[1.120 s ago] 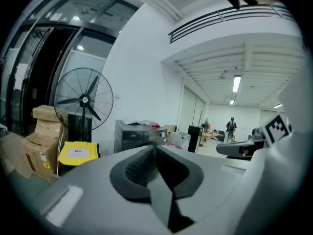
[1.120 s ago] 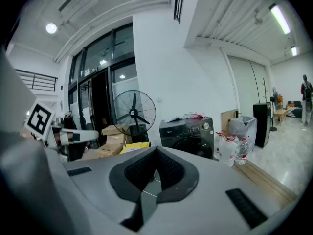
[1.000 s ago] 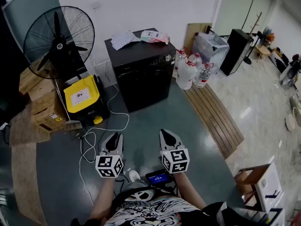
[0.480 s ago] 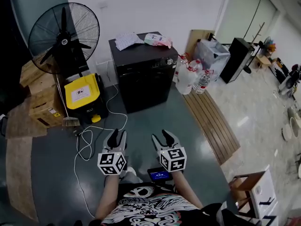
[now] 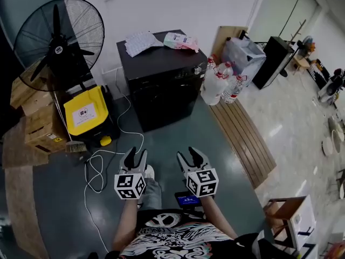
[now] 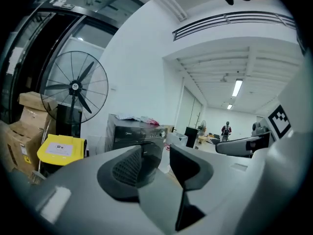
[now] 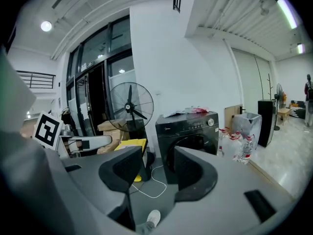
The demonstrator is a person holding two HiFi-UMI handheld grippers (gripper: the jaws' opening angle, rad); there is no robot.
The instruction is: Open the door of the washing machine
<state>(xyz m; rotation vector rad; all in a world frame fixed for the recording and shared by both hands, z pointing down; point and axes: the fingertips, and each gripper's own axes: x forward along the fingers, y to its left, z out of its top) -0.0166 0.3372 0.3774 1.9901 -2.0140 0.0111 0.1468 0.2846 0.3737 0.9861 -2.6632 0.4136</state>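
A black front-loading washing machine [image 5: 161,80] stands against the white wall, its round door [image 7: 195,151] shut, with papers on its top. It also shows in the left gripper view, the washing machine [image 6: 132,133] behind the jaws. My left gripper [image 5: 135,158] and right gripper [image 5: 190,156] hang side by side over the grey floor, well short of the machine. Both sets of jaws are opening, and nothing is between them. The left gripper [image 6: 155,163] and right gripper [image 7: 159,169] point toward the machine.
A big pedestal fan [image 5: 56,36], a yellow floor machine [image 5: 86,112] and cardboard boxes [image 5: 35,123] stand left of the washer. A white cable [image 5: 105,155] trails across the floor. Water bottles [image 5: 221,82] and a wooden pallet [image 5: 245,136] lie to the right.
Both grippers went from shut to open. The view shifted, and the grippers sit slightly lower in the frame; the person has stepped, one foot now shows under the left gripper.
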